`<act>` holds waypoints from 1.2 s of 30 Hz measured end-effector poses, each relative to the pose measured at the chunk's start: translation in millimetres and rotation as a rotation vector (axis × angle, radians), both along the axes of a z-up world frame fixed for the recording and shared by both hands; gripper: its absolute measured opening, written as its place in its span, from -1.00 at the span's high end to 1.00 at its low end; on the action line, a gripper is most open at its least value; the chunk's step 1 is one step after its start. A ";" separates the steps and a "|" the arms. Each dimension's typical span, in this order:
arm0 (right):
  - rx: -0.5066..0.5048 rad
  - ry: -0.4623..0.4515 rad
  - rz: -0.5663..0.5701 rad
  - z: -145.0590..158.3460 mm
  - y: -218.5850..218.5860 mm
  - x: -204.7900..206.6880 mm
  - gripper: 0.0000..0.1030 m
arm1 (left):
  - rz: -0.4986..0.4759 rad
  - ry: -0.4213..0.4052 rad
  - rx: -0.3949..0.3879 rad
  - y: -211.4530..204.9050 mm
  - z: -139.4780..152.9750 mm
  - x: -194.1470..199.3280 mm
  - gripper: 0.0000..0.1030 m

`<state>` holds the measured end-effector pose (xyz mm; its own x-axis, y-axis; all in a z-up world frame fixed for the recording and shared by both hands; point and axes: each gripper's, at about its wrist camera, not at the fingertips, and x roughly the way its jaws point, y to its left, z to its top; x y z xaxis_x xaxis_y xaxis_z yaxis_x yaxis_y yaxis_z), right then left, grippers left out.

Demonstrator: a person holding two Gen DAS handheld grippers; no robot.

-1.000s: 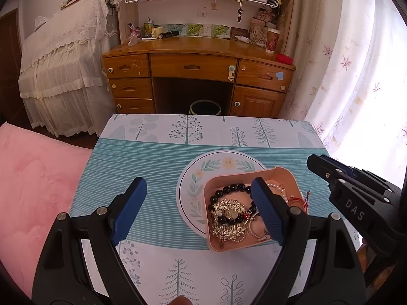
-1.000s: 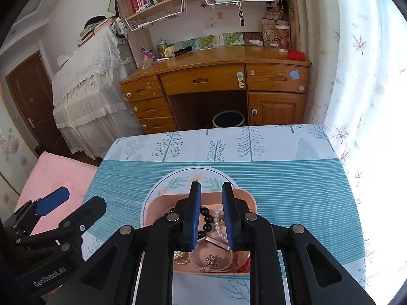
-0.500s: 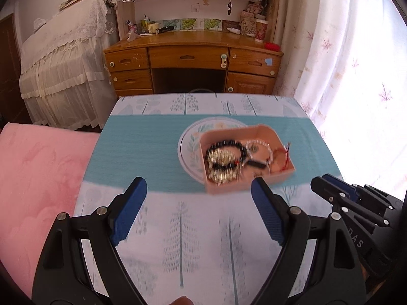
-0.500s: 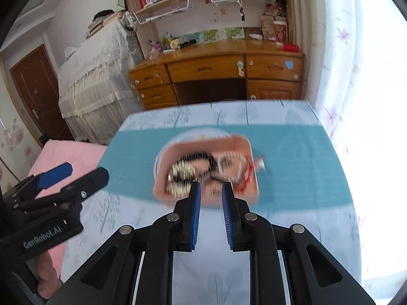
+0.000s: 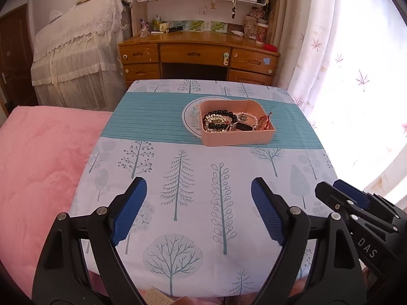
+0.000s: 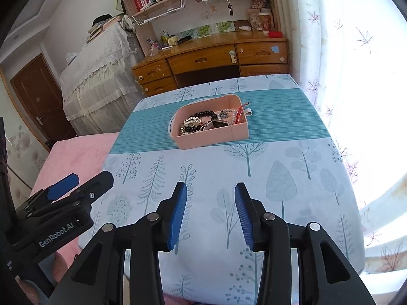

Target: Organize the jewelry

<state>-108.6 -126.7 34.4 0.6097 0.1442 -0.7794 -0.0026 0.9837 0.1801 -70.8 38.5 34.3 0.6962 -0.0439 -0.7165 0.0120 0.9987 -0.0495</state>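
- The left gripper (image 5: 195,211) is closest, low over the near part of the counter (image 5: 193,178). Its blue pads are wide apart and hold nothing.
- The right gripper (image 6: 210,213) is close too. Its blue pads are a little apart, with nothing between them.
- White letters on the side of the right gripper read "DAS" in the left wrist view.
- White letters on the side of the left gripper read "GenRobot.AI" in the right wrist view.
- The cloth (image 6: 254,172) on the counter has pale trees on it and a blue-green striped band farther back.
- The pink tray (image 5: 237,137) sits on that striped band, well away from both grippers. It rests partly on a round white plate (image 5: 189,117).
- In the tray lie a black bead bracelet (image 5: 223,113), a gold sparkly piece (image 5: 215,120), a white pearl bracelet (image 5: 248,117) and a red string (image 5: 264,122), all piled together.
- The gold piece has letters on it, too small to read.
- Far behind is a wooden desk (image 5: 198,53).
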 end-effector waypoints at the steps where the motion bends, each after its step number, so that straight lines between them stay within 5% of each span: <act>1: -0.007 -0.008 -0.005 2.2 0.2 -9.3 0.20 | 0.001 -0.007 0.005 -2.3 0.6 -4.3 -0.60; 10: -0.041 -0.048 -0.003 17.9 7.1 -42.5 0.09 | -0.021 -0.010 0.028 -16.3 3.0 -22.3 -0.60; 36: -0.053 -0.082 0.014 38.9 12.3 -44.2 0.09 | -0.009 -0.028 0.031 -17.2 20.4 -32.9 -0.60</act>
<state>-152.8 -114.4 73.3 0.6697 0.1129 -0.7340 -0.0288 0.9916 0.1262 -103.7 21.3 54.7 0.7157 -0.0279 -0.6979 0.0217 0.9996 -0.0177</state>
